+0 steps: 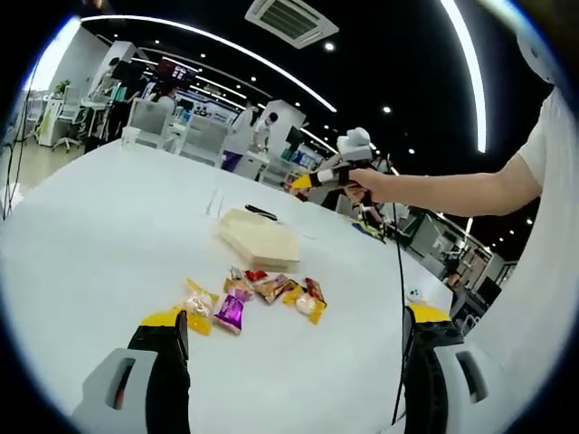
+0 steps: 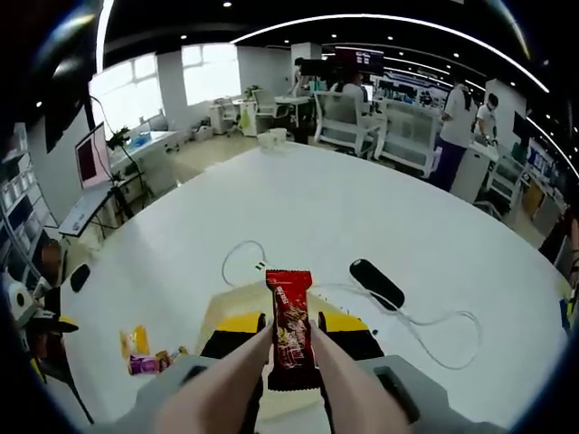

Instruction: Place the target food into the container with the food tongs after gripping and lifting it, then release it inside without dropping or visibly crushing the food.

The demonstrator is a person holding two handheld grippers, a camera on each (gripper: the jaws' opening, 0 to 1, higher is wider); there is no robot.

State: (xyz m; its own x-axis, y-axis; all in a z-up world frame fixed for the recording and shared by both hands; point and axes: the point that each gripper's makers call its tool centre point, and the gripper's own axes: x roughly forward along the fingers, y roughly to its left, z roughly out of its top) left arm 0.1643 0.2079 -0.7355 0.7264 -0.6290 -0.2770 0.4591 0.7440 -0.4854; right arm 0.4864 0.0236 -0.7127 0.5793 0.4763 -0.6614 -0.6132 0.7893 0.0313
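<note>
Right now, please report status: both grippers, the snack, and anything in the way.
Right gripper shut on red snack bar, held above the box. Left gripper open, holds nothing. Black device and white cable lie beside the box.

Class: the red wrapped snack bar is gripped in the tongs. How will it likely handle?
The red snack bar, pinched between tongs, stands straight past their tips, so it is probably fairly stiff. Its glossy wrapper may slip. It looks slim and light, so gentle pressure likely suffices.

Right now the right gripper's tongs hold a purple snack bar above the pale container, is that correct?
No: the snack bar between the tongs is red, not purple, as the right gripper view shows. It is above the pale container.
</note>
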